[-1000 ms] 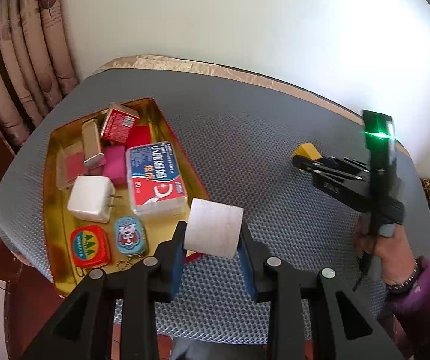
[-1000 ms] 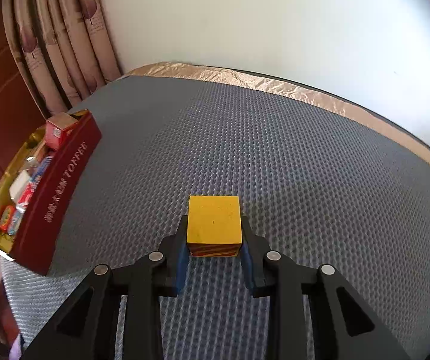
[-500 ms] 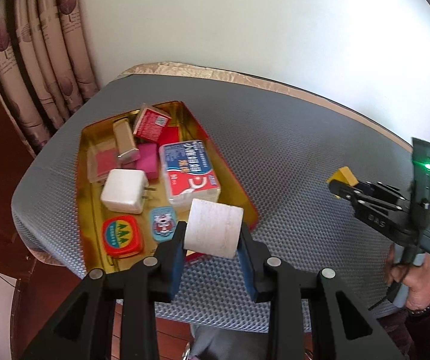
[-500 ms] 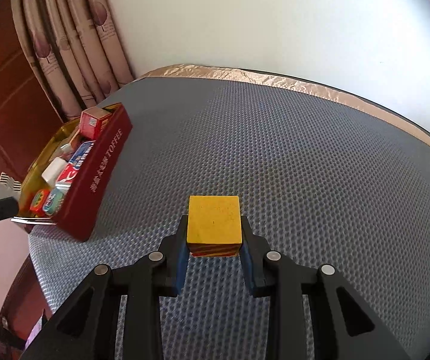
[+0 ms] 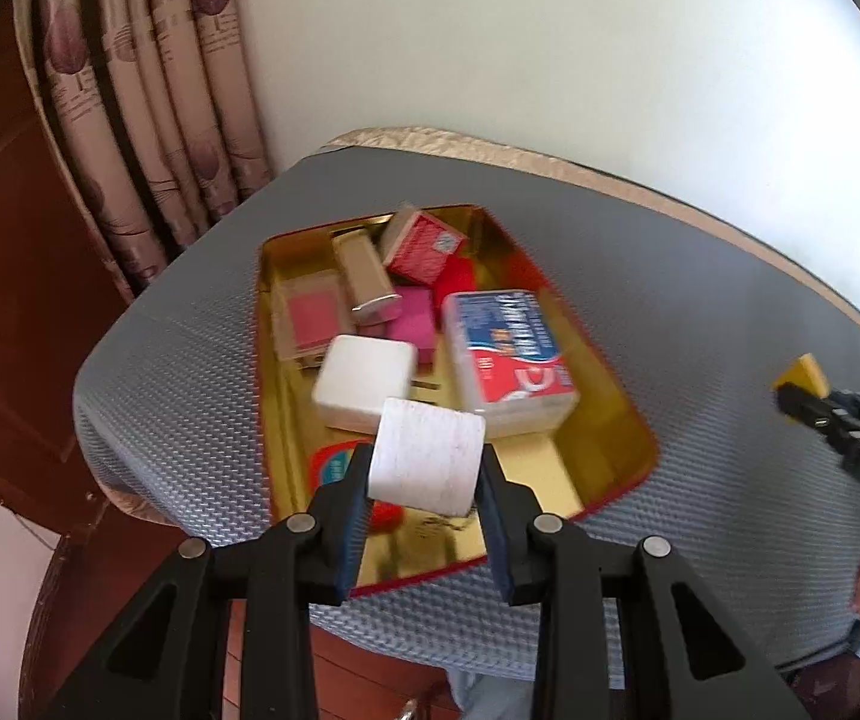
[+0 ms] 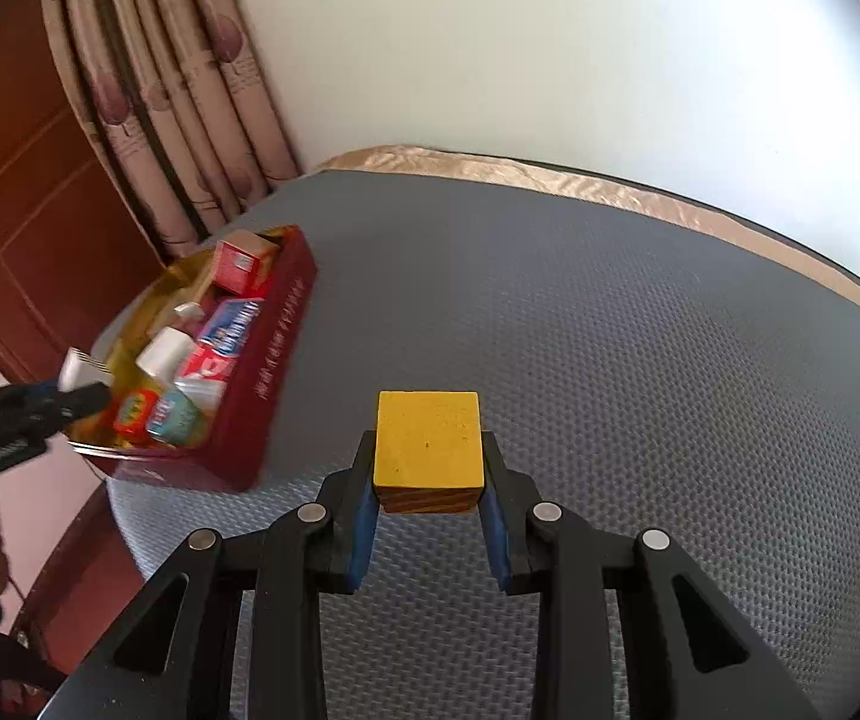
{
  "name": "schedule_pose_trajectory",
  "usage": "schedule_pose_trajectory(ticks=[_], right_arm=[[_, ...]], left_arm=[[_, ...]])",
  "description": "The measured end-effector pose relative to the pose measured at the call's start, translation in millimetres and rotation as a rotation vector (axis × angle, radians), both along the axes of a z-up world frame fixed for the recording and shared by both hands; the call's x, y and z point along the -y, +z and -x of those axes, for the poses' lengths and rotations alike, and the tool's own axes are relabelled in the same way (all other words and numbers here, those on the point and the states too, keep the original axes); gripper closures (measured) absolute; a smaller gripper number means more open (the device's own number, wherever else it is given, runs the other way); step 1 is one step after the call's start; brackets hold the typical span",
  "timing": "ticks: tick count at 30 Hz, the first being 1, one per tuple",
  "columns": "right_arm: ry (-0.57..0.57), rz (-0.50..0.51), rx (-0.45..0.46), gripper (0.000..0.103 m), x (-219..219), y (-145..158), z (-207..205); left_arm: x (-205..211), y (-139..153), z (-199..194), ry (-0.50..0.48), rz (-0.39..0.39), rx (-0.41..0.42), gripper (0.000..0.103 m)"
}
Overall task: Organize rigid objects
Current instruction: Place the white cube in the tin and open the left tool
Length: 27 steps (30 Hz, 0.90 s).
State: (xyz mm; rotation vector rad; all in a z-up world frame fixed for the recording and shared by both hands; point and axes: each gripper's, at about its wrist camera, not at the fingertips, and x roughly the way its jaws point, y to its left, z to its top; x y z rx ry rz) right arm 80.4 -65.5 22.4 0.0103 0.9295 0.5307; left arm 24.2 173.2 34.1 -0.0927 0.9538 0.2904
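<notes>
The left gripper (image 5: 423,480), clenched on a white block (image 5: 426,462), hangs over the gold tin tray's (image 5: 622,420) bare 6 o'clock corner, while the right gripper (image 6: 430,498), grasping a yellow wooden cube (image 6: 428,441), hangs above open grey mesh tabletop (image 6: 610,330).

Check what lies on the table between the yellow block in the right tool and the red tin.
Nothing: in the right wrist view only bare grey mesh table cover separates the yellow block from the red tin.

White block (image 5: 426,462) with faint pink speckling, plain yellow block (image 6: 428,441) with brown-striped side, gold-lined red tin (image 5: 601,378), blue-red-white box (image 5: 508,354), grey dimpled table cover (image 6: 610,330) edged in gold, beige curtain (image 6: 189,90) with maroon blotches.
</notes>
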Motion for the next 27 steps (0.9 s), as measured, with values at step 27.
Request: schedule_pose_trajectory(ticks=[27], right_arm=[[0.284, -0.112, -0.051, 0.075, -141, 18, 7]], left_arm=[[-33, -9, -6, 0.102, -0.039, -0.01, 0.057]])
